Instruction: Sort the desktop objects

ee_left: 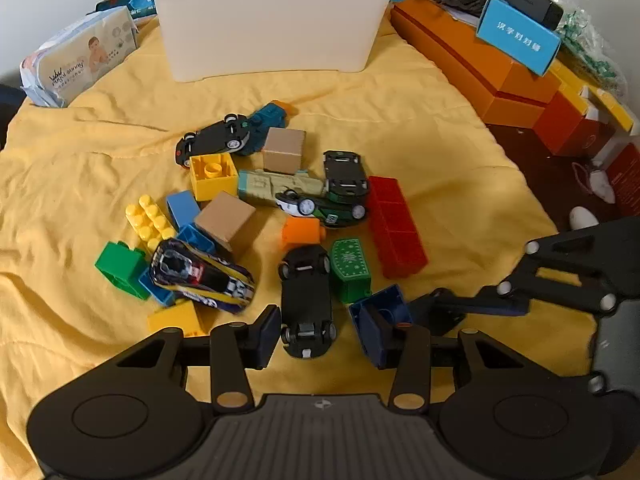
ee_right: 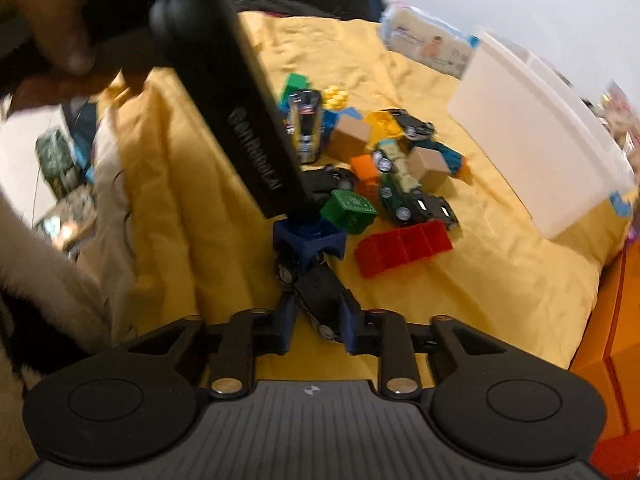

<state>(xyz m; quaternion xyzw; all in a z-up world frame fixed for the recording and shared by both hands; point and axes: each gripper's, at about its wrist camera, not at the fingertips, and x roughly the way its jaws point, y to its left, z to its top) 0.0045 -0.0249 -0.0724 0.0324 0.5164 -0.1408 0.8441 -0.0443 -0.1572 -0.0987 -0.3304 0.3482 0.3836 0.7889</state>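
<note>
A pile of toy cars and building blocks lies on the yellow cloth (ee_left: 460, 160). My left gripper (ee_left: 322, 334) is open, its fingers either side of an upside-down black toy car (ee_left: 306, 300). A dark blue block (ee_left: 380, 316) lies by its right finger. My right gripper (ee_right: 318, 322) is shut on another black toy car (ee_right: 320, 296), next to the dark blue block (ee_right: 308, 240). It shows in the left wrist view (ee_left: 440, 312) too. The white bin (ee_left: 268, 20) stands at the back, also seen in the right wrist view (ee_right: 532, 136).
A red block (ee_left: 394, 226), green blocks (ee_left: 350, 270), cardboard cubes (ee_left: 226, 220), yellow and orange blocks and several more cars fill the pile. Orange boxes (ee_left: 480, 64) line the right edge. A wipes pack (ee_left: 76, 60) lies at back left. The left gripper's body (ee_right: 240, 100) crosses the right view.
</note>
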